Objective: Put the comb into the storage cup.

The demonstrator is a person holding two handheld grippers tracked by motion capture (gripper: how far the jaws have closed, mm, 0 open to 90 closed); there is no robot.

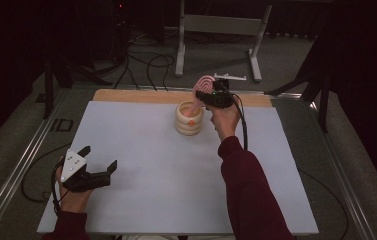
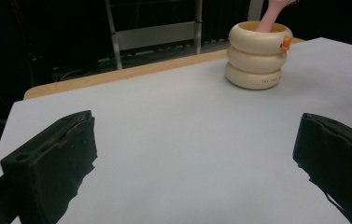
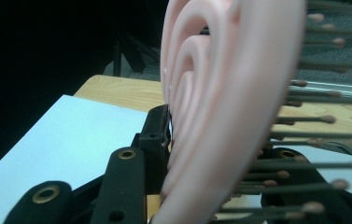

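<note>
While the right tool clamps the brush with its handle in the far cup, lower it straight, keeping the wide-open, empty left tool near.

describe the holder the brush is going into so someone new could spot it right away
On the pale grey mat, look toward its far edge by the wooden strip. There stands a cream holder made of three stacked rings, a small orange tab on its rim, with the pink plastic hairbrush dipping in.
</note>
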